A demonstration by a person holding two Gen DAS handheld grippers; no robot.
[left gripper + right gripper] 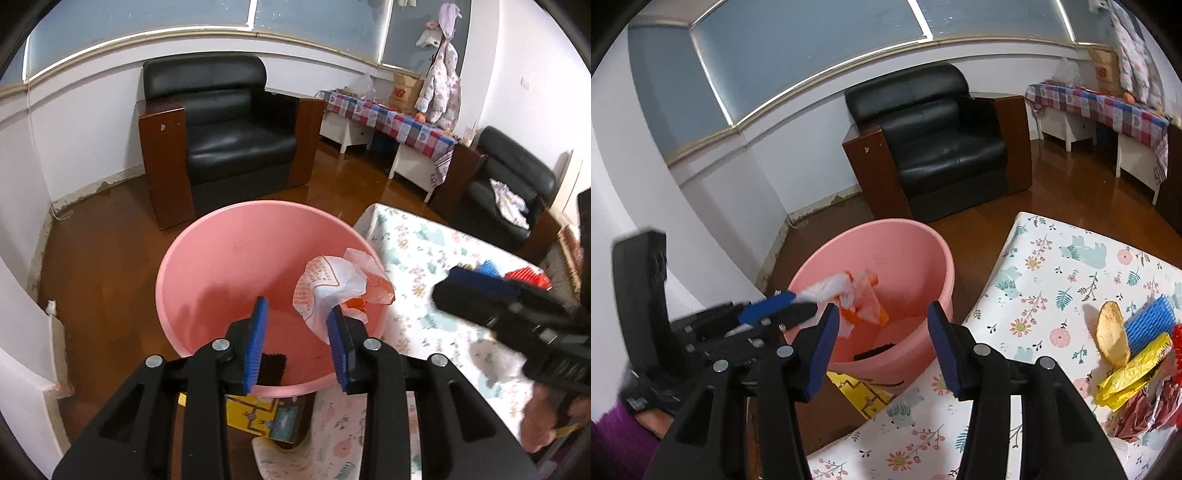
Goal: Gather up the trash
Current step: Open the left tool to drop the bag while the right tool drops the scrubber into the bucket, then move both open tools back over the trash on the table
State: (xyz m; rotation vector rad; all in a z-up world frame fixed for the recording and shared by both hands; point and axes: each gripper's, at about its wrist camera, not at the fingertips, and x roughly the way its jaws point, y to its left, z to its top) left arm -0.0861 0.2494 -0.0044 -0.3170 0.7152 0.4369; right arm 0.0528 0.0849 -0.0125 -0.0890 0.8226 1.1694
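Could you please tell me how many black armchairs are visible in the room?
2: one black armchair against the far wall behind the pink bucket; a second armchair at the right, beyond the floral-clothed table. Others may be out of view.

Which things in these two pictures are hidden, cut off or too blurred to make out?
- Left wrist view: right gripper is motion-blurred.
- Left wrist view: left gripper hides part of pink basin floor.
- Right wrist view: red wrapper is cut off by the edge.
- Both views: plastic wrapper print is unreadable.
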